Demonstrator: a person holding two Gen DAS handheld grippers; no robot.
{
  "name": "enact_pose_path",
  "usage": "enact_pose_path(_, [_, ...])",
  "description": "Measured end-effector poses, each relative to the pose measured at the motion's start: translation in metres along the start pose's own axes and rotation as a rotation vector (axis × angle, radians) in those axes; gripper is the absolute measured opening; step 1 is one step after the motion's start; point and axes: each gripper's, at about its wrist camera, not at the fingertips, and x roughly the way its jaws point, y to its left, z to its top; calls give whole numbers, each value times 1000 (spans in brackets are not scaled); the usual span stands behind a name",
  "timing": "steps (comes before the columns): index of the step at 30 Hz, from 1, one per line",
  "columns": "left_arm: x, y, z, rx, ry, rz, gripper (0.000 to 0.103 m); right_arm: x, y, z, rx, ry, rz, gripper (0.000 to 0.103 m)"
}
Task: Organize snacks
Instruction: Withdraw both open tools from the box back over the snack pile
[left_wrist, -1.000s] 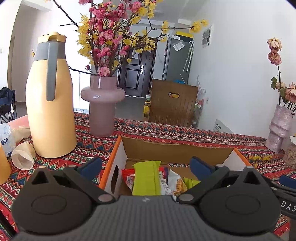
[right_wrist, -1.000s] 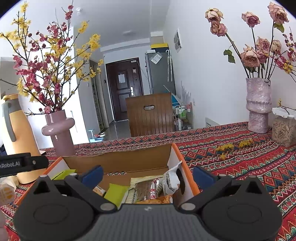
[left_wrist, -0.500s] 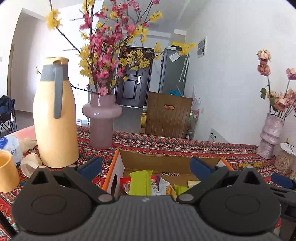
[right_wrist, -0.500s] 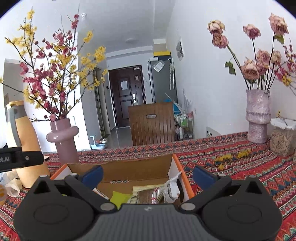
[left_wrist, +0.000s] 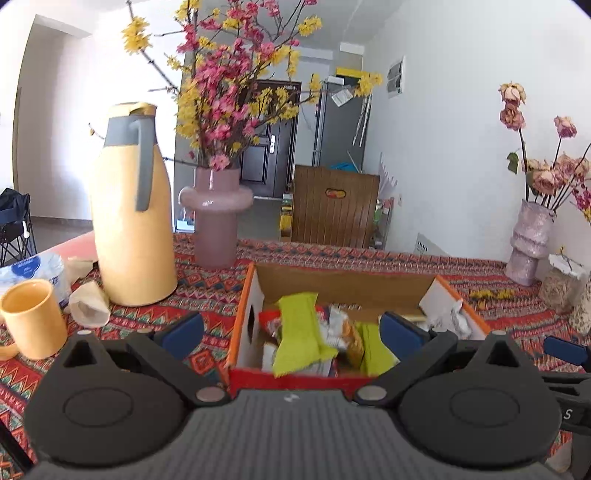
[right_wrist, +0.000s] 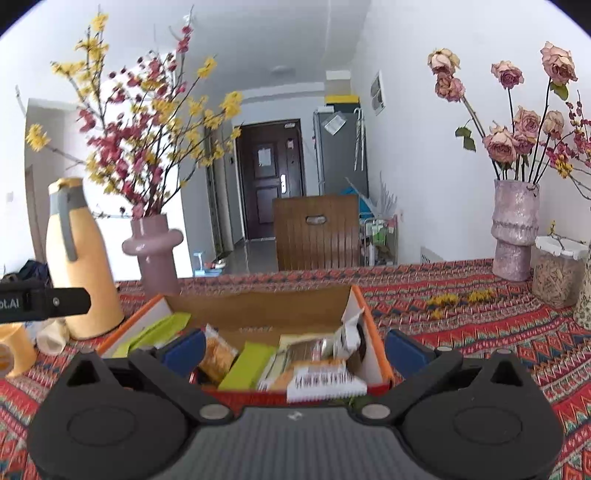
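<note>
left gripper (left_wrist: 291, 330) spread, empty | right gripper (right_wrist: 295, 349) spread, empty | snack box (left_wrist: 255, 295) full

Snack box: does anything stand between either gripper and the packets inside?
Nothing visible does. The snack box is open-topped and directly ahead of the open left gripper and open right gripper. Only its low red front wall lies before the packets. The thermos and vase stand aside.

box top: open orange-rimmed cardboard box (left_wrist: 255, 295), reachable from above
L side: tall yellow thermos jug (left_wrist: 133, 221), pink ceramic vase (left_wrist: 214, 218) block
R side: patterned counter (right_wrist: 480, 332) free
</note>
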Motion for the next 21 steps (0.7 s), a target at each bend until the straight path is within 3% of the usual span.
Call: enact_pose_path(21, [-42, 39, -64, -35, 138, 5, 103, -38, 23, -71, -26, 232, 41, 103])
